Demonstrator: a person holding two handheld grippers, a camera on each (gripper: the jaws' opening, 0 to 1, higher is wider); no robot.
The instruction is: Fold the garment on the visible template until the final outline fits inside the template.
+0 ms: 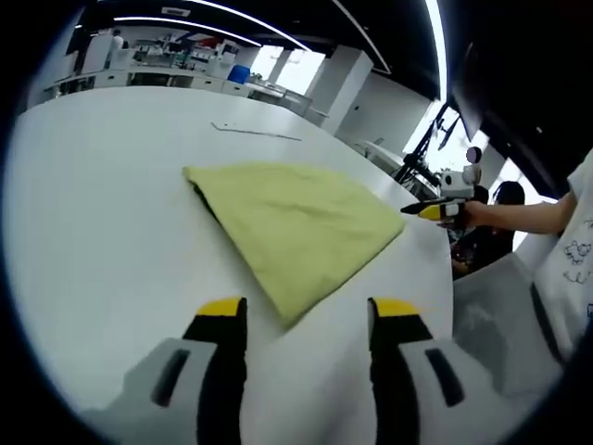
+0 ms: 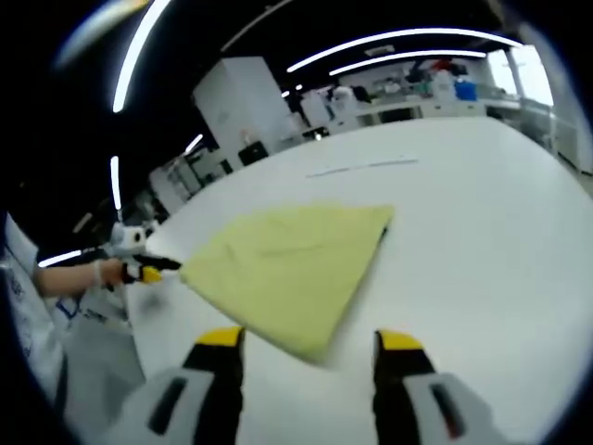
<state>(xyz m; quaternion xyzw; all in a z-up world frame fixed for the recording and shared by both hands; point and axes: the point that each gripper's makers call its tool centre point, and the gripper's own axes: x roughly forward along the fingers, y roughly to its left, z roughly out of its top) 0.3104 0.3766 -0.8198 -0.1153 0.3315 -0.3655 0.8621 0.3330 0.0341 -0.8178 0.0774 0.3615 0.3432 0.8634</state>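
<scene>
I held both grippers spread and empty, left gripper point(image 1: 308, 315) and right gripper point(image 2: 309, 343), just short of the folded yellow garment point(image 1: 295, 222) on the white table point(image 1: 93, 232); I judged matching corner pinches best.

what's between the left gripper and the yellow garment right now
Nothing visible. Bare white table runs from the left gripper, its fingers apart, to the near corner of the folded yellow garment.
</scene>
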